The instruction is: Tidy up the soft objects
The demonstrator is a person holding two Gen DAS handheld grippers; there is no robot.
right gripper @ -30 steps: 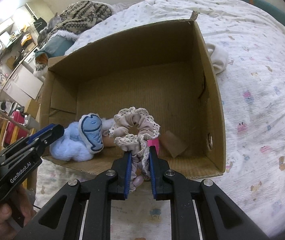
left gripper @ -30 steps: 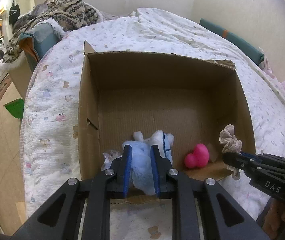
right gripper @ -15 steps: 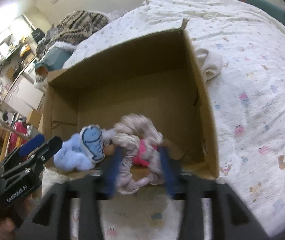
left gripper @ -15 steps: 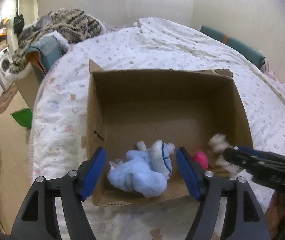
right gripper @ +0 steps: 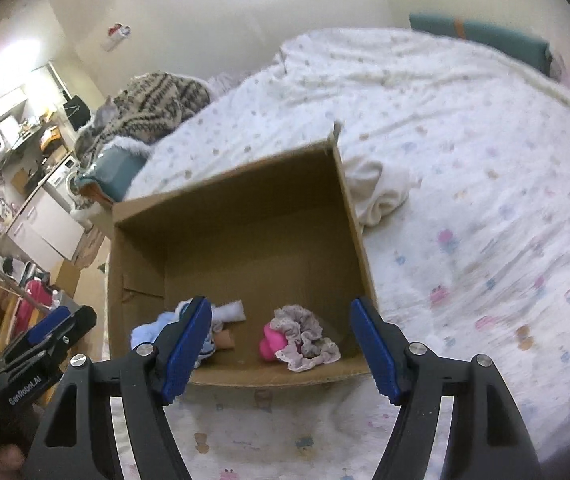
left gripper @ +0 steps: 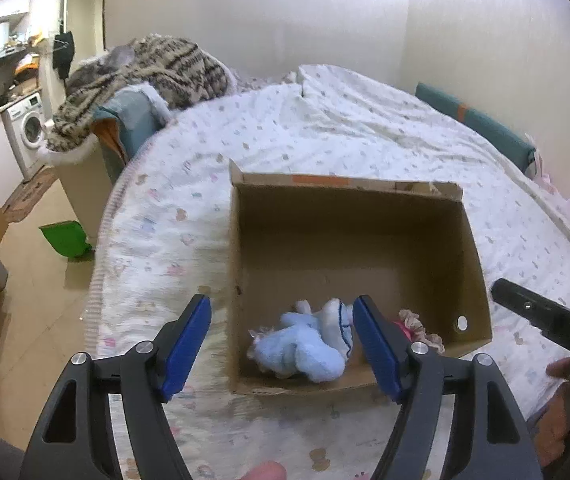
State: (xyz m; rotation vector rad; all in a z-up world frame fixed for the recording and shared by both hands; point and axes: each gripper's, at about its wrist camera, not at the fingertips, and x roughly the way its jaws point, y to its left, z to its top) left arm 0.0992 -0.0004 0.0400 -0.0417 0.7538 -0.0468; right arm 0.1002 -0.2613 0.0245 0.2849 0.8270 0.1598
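Jaws just opened wide on left gripper (left gripper: 281,344) and right gripper (right gripper: 281,344), nothing clamped; blue plush (left gripper: 305,344) and scrunchie (right gripper: 305,336) down in cardboard box (left gripper: 349,196), below and ahead of each.

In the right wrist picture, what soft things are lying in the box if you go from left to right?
Light blue plush toy → pink plush toy → frilly beige scrunchie, all on the floor of the cardboard box near its front wall.

The bed (left gripper: 365,132) (patterned quilt) carries a cardboard box (left gripper: 473,240).
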